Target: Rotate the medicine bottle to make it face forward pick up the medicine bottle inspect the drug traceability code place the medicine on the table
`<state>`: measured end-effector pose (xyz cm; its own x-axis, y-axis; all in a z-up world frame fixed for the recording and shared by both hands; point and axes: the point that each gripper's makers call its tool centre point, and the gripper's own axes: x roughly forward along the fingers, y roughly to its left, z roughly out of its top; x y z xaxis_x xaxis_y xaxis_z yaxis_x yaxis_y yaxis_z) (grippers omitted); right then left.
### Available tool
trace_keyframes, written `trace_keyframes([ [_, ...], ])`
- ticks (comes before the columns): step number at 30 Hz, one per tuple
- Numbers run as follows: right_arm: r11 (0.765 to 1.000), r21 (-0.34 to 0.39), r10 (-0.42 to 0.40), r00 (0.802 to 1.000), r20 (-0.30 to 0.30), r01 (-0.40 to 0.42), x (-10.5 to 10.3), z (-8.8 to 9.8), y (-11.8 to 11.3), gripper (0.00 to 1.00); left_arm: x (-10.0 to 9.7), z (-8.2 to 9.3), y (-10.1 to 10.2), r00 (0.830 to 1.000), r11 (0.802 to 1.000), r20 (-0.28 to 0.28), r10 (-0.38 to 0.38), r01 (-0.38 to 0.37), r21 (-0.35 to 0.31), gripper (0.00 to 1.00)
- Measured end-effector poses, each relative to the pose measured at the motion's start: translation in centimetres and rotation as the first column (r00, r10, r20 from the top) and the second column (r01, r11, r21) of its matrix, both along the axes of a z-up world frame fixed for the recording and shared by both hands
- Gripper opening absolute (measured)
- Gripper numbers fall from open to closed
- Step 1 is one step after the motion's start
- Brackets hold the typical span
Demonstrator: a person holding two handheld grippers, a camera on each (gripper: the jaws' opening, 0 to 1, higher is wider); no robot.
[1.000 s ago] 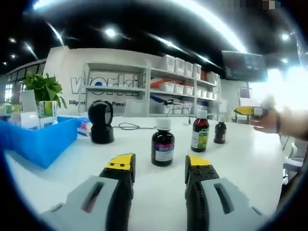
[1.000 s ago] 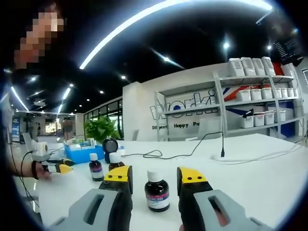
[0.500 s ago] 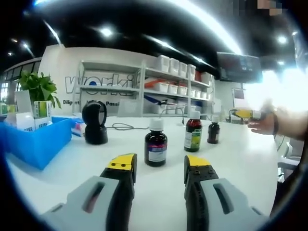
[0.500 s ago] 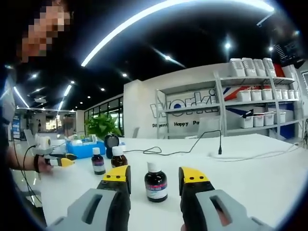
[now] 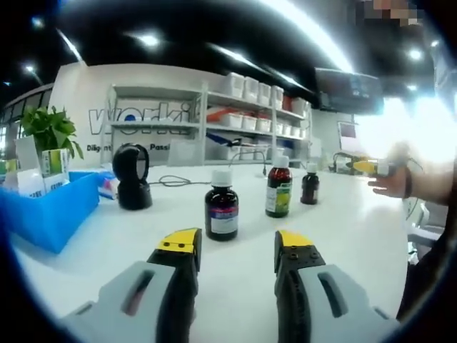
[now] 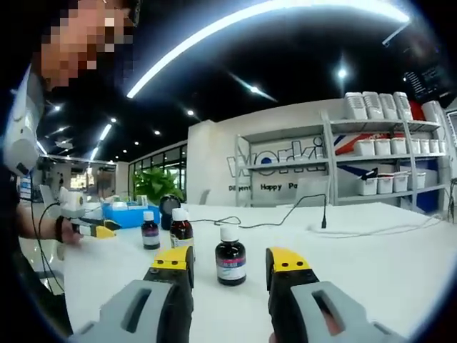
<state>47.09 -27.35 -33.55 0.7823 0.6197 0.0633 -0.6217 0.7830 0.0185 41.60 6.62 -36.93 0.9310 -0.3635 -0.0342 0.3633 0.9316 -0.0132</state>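
Three medicine bottles stand upright on the white table (image 5: pixel 343 236), untouched; the nearest bottle (image 5: pixel 222 209) sits just ahead of both grippers, left gripper (image 5: pixel 234 241) and right gripper (image 6: pixel 230 259), jaws wide apart and empty. Turning it comes next, I'd say

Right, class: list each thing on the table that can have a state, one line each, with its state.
Left gripper: open, holding nothing.
Right gripper: open, holding nothing.
Nearest medicine bottle: upright, white cap on, ungripped.
Green-labelled bottle: upright, capped.
Small dark bottle: upright, capped.
Black scanner: standing upright on the table.
Blue bin: open-topped, boxes inside.
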Motion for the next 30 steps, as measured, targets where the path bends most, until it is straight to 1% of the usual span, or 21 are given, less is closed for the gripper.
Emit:
trace_keyframes([
  [1,1.000,0.002,0.005,1.000,-0.005,-0.005,-0.1,-0.2,0.1,0.36,0.0,0.1,0.1,1.000,1.000,0.004,0.002,-0.002,-0.006,0.32],
  [3,1.000,-0.005,0.011,1.000,-0.011,-0.011,0.0,-0.6,0.4,0.36,0.1,0.6,0.7,1.000,0.998,0.020,0.020,-0.019,-0.053,0.32],
  [5,1.000,-0.006,0.018,1.000,-0.018,-0.018,0.0,-1.0,0.7,0.37,0.2,0.1,1.1,0.999,0.996,0.018,0.026,-0.025,-0.082,0.31],
  [6,1.000,0.000,0.015,1.000,-0.004,-0.015,-0.1,-0.9,0.7,0.37,0.3,-0.1,1.2,1.000,0.996,0.011,0.026,-0.025,-0.081,0.31],
  [7,1.000,0.005,0.015,1.000,-0.002,-0.015,-0.1,-1.0,0.7,0.36,0.2,0.3,1.1,0.999,0.996,0.024,0.022,-0.020,-0.084,0.31],
  [8,1.000,0.018,0.018,1.000,-0.006,-0.018,-0.1,-1.1,0.7,0.36,0.1,1.0,1.0,0.998,0.993,0.054,0.018,-0.011,-0.121,0.31],
  [9,1.000,0.009,0.010,1.000,-0.011,-0.010,0.0,-1.6,0.6,0.36,0.1,0.9,1.2,0.999,0.992,0.045,0.020,-0.015,-0.122,0.30],
  [10,1.000,-0.021,-0.005,1.000,-0.001,0.005,0.1,-1.8,0.5,0.36,0.2,0.7,1.2,0.999,0.993,0.038,0.025,-0.020,-0.118,0.29],
  [13,1.000,-0.023,-0.013,1.000,-0.006,0.012,0.1,-2.0,0.7,0.34,0.2,0.3,1.0,0.999,0.995,0.036,0.024,-0.021,-0.100,0.29],
  [14,0.999,-0.035,-0.014,1.000,0.002,0.014,0.0,-2.0,0.8,0.33,0.2,0.2,0.9,0.999,0.996,0.039,0.026,-0.022,-0.081,0.29],
  [16,0.998,-0.055,-0.015,1.000,0.009,0.016,0.0,-2.2,0.8,0.33,0.3,0.2,0.8,0.999,0.997,0.041,0.031,-0.028,-0.067,0.29],
  [24,0.999,-0.032,-0.011,1.000,-0.003,0.011,0.0,-2.1,0.6,0.31,0.4,0.3,1.2,0.999,0.996,0.037,0.037,-0.034,-0.089,0.28],
  [27,0.999,-0.041,-0.006,1.000,-0.002,0.006,0.0,-2.2,0.7,0.30,0.5,0.3,1.4,0.997,0.996,0.042,0.058,-0.055,-0.076,0.28],
  [30,0.999,-0.036,-0.004,1.000,-0.003,0.004,0.0,-2.1,0.6,0.29,0.5,0.3,1.4,0.997,0.996,0.045,0.056,-0.053,-0.067,0.29],
])
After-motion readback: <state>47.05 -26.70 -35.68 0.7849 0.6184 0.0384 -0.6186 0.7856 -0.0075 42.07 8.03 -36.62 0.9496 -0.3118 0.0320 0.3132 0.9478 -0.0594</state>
